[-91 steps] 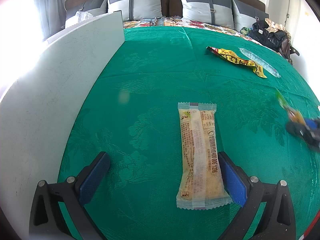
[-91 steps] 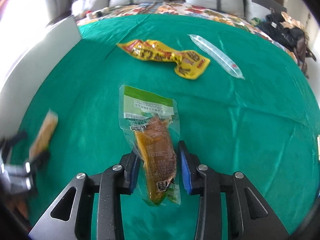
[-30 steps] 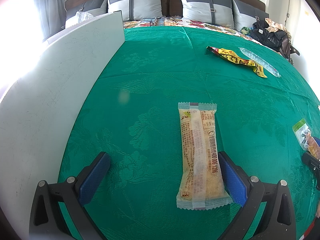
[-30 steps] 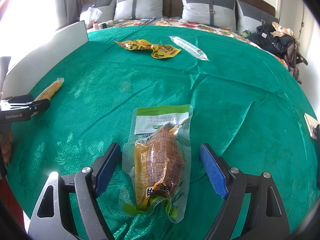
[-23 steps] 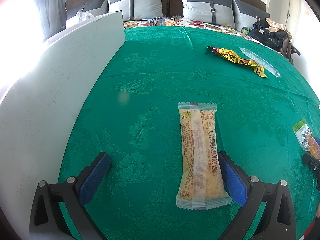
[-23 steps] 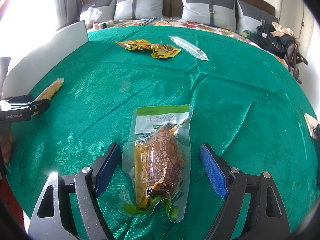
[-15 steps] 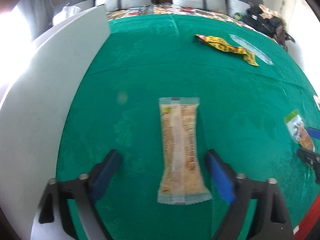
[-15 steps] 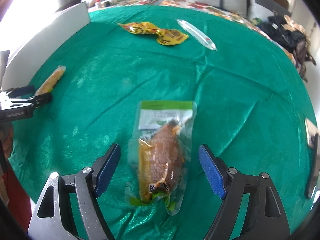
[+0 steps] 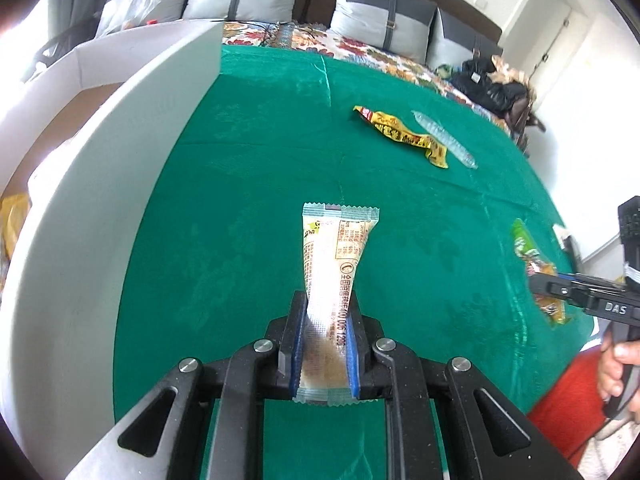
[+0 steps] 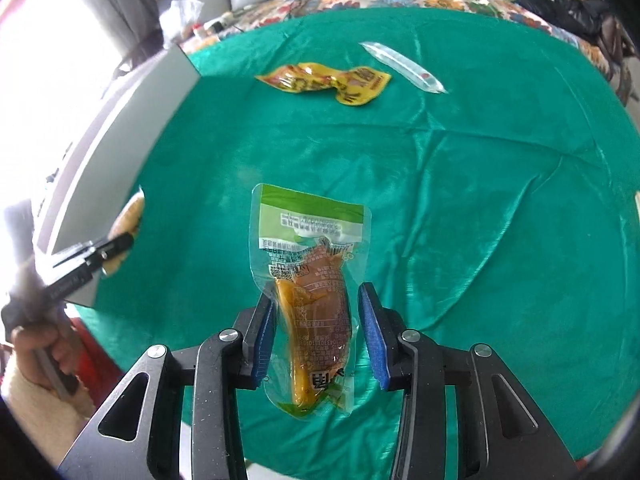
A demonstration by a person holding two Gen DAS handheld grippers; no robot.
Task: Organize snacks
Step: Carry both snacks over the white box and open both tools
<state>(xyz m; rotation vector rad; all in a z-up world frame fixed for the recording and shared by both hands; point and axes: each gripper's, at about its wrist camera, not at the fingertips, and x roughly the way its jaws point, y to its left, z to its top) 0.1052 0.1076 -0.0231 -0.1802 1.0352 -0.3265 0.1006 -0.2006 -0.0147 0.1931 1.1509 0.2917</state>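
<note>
A long pale bar packet point(image 9: 340, 240) is pinched at its near end by my left gripper point(image 9: 326, 300), shut on it; the wrapper is squeezed and twisted, and its far end is raised off the green cloth point(image 9: 260, 160). In the right wrist view a clear pouch with a green top and a brown snack point(image 10: 308, 240) hangs between the blue pads of my right gripper point(image 10: 316, 294). Its jaws are closing on the pouch, which is lifted above the cloth. Each gripper shows at the edge of the other view, the right gripper point(image 9: 560, 286) and the left gripper point(image 10: 116, 246).
A white box wall point(image 9: 100, 200) runs along the cloth's left side. A yellow packet point(image 9: 400, 134) and a clear tube packet point(image 9: 444, 140) lie at the far side. Pillows and a black bag point(image 9: 492, 84) sit beyond. A person's hand point(image 9: 616, 364) holds the right gripper.
Both grippers, open around their packets a second ago, have closed on them and risen. The bar packet is now squeezed and tilted up; the pouch hangs off the cloth.
</note>
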